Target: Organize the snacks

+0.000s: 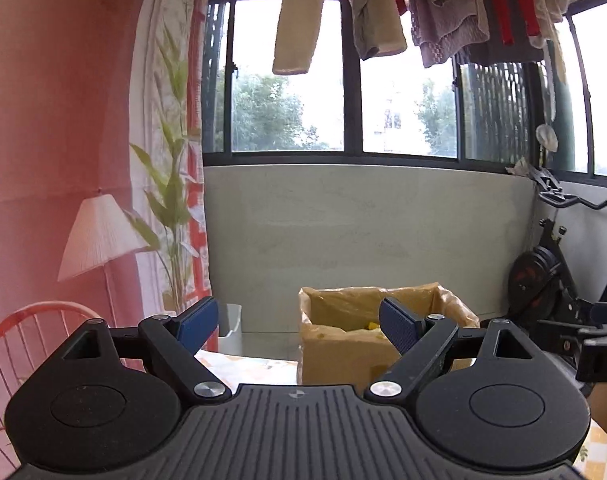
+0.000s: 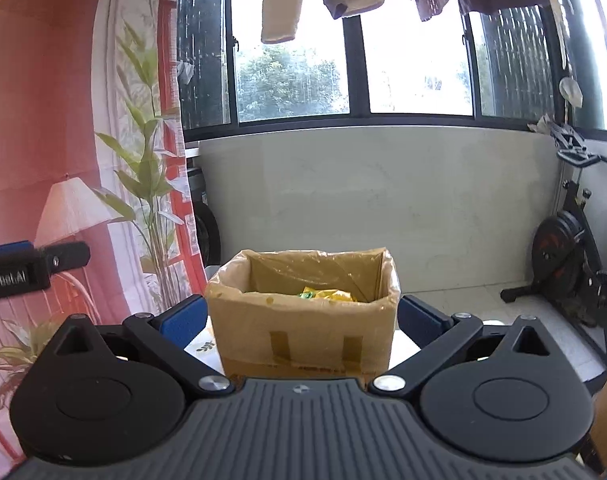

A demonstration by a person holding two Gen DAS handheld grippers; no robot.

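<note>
Snacks (image 2: 328, 294) are lying inside the plastic-lined cardboard box (image 2: 303, 320) on the table, just beyond your grippers; you are holding both the left gripper (image 1: 299, 326) and right gripper (image 2: 301, 320) spread wide, grasping nothing.

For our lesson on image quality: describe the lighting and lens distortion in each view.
Left wrist view: the window is blown out white, the sill bows from fisheye distortion, and the box sits backlit. Right wrist view: the same bright glare, curved frame edges, and the curtain looks washed pink.
</note>
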